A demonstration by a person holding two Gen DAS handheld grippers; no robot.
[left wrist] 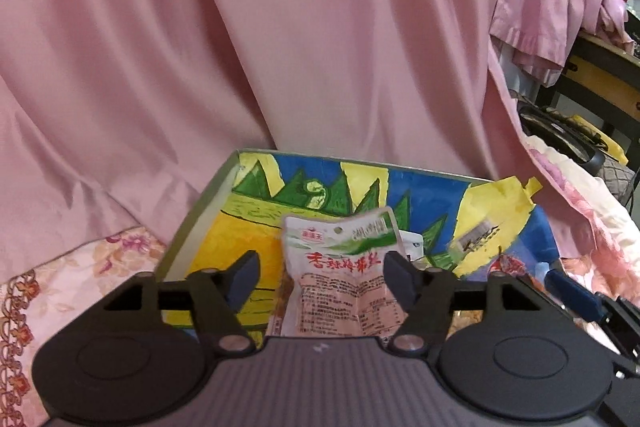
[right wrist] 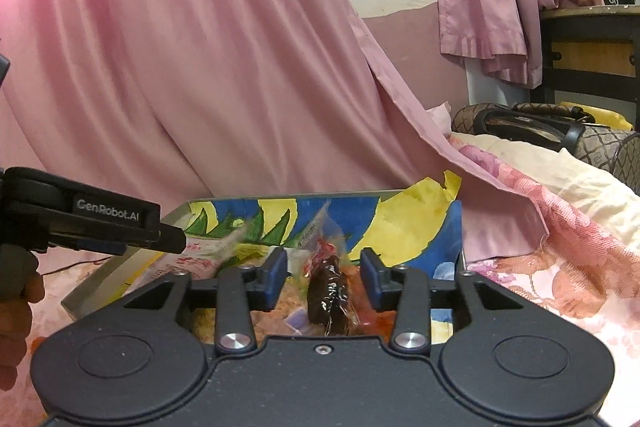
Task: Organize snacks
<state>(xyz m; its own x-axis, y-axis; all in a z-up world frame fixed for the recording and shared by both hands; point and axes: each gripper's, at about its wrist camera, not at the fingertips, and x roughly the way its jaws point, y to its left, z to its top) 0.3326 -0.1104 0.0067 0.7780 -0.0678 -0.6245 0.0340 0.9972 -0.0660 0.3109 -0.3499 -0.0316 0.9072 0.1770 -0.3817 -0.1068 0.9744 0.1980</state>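
A box [left wrist: 200, 219] painted yellow, blue and green stands on the floral bedding. A white snack packet with red lettering [left wrist: 340, 267] stands in it between the fingers of my left gripper [left wrist: 322, 277]. That gripper is open, with a clear gap on the left side. In the right wrist view my right gripper [right wrist: 325, 279] is open over the box's [right wrist: 400, 227] right end. A dark wrapped snack [right wrist: 328, 291] lies between its blue pads without being pressed. Other snacks lie underneath. The white packet [right wrist: 200, 251] shows beside the left gripper's fingertip [right wrist: 172, 239].
A pink curtain [left wrist: 280, 47] hangs close behind the box. Floral bedding [right wrist: 560, 267] spreads to the right, with a quilted handbag [right wrist: 540, 127] on it. A dark wooden table [right wrist: 592, 39] stands far right. A person's hand [right wrist: 16, 307] shows at the left edge.
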